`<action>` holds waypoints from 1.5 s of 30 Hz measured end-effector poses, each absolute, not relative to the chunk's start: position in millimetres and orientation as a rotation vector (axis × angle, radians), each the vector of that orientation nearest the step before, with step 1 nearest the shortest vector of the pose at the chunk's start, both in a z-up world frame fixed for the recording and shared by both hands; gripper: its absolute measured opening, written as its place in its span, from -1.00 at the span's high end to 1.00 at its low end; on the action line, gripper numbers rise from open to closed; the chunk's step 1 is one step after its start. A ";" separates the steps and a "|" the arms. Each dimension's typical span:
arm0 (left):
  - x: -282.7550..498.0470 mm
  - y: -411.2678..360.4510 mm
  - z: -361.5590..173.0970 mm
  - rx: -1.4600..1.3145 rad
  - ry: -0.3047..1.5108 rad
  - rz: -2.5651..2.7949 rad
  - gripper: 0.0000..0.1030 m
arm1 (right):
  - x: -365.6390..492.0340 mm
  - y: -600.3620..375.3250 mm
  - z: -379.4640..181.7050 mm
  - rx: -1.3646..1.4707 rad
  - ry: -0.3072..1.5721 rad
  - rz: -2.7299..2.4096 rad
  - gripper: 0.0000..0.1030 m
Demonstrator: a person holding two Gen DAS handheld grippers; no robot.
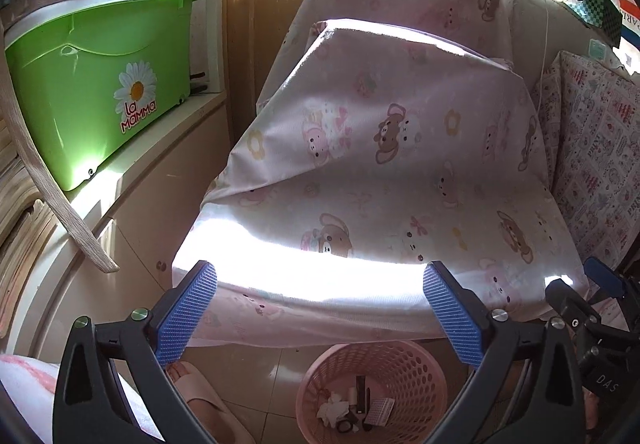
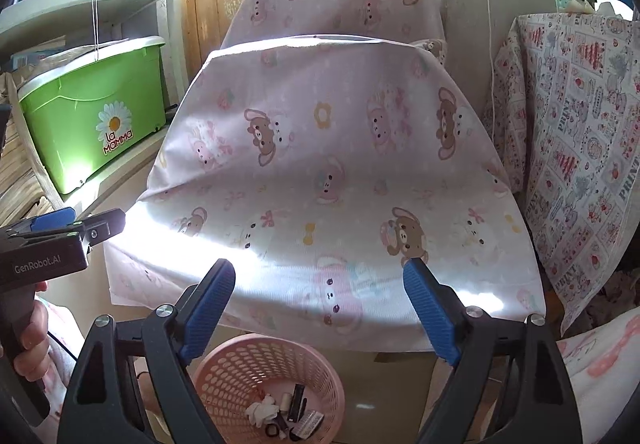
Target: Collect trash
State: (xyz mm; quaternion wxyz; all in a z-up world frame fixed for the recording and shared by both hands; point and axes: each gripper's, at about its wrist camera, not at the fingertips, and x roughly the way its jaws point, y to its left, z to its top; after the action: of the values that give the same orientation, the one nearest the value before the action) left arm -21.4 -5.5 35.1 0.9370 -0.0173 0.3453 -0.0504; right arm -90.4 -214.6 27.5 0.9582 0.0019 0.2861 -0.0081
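1. Left tongs: jaws spread wide, blue ribbed pads facing each other, nothing between them; they hang above the near edge of the covered worktop.
2. Right tongs: jaws likewise wide apart and empty, hanging over the same near edge. The left tongs' body appears at the far left of this view, gripped by a hand.
3. Pink basket: a perforated bin on the tiled floor, below and slightly nearer than both pairs of tongs, under the worktop's overhanging cloth.
4. Trash: lies at the bottom of the basket; it includes crumpled white tissue, a small dark stick-like item and a printed wrapper. Other pieces are too small to identify.
5. Cloth: pale pink with bear and rabbit figures, draped over the worktop ahead of the tongs; sunlit along its front edge.
6. Green storage box: daisy label, on a shelf to the left of the tongs.
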 end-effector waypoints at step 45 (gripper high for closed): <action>-13.6 -15.3 24.5 0.022 0.740 -0.094 -0.98 | -83.5 -215.6 16.5 -0.011 0.653 -0.021 -0.74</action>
State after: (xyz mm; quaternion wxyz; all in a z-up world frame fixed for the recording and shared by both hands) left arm -13.6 -15.3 24.5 0.9312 0.0106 0.3615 -0.0458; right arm -83.5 -215.6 16.5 0.9471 -0.0055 0.3207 -0.0105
